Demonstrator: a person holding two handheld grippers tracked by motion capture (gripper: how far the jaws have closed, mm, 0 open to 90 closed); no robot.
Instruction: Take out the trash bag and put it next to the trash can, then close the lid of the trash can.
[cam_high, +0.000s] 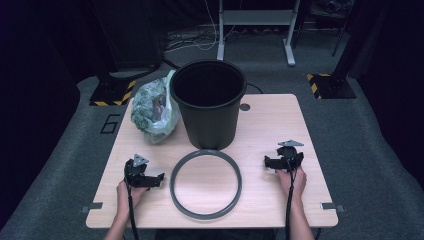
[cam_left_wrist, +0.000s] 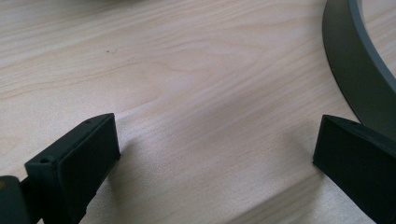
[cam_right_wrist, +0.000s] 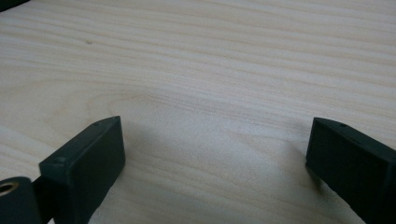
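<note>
Pale wood table (cam_high: 270, 130), seen from the high view. Grey ring (cam_high: 205, 184) flat on it, near the front edge, roughly centred between both grippers. Black bucket (cam_high: 208, 102) upright just behind the ring, mouth open to the top. Crumpled plastic bag (cam_high: 154, 107) with something greenish inside (contents too blurred to tell), leaning against the bucket's left side.

Left gripper (cam_high: 161, 176) low on the table, held by the left hand (cam_high: 128, 192), pointing right toward the ring, tip just beside the ring's outer left edge; touching or not, cannot tell. Jaws spread wide in the left gripper view, bare wood between them, ring's arc (cam_left_wrist: 355, 70) curving past the right-hand jaw, nothing grasped.

Right gripper (cam_high: 266, 161) low on the table right of the ring, held by the right hand (cam_high: 293, 181), pointing left, clearly apart from the ring. Jaws wide apart in the right gripper view too, bare wood grain (cam_right_wrist: 210, 93) between, nothing held.
</note>
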